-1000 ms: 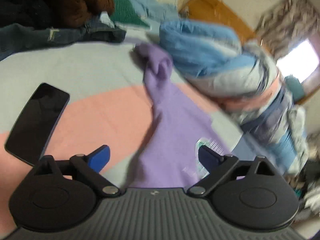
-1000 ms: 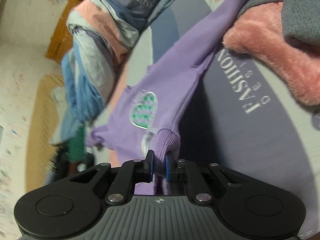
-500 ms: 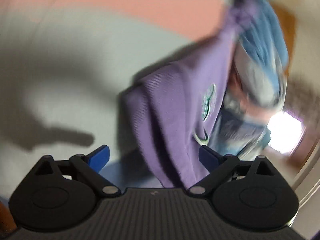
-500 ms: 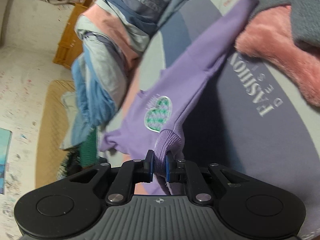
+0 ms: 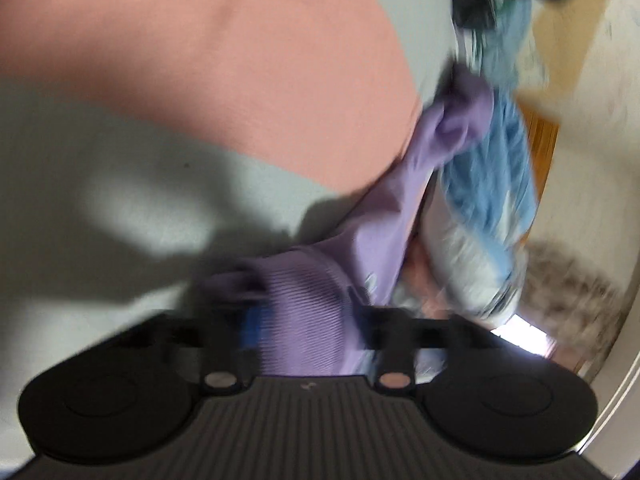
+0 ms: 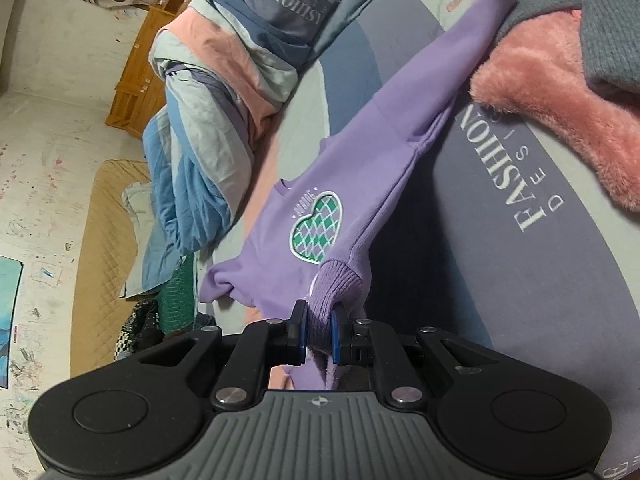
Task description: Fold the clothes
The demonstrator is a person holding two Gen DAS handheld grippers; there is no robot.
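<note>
Right tool point(image 6: 319, 330) is clamped on the ribbed hem of the purple sweatshirt point(image 6: 360, 184), which stretches ahead of it over the bed point(image 6: 520, 300), far sleeve under a pink fleece point(image 6: 552, 92). Soft, light and floppy, it wants holding at hem corners. Left tool point(image 5: 304, 332) is closing, ribbed purple cloth between its jaws.

A scuffed white wall point(image 6: 52, 92), a wooden cabinet point(image 6: 136, 80) and a bright window point(image 5: 520, 330).
</note>
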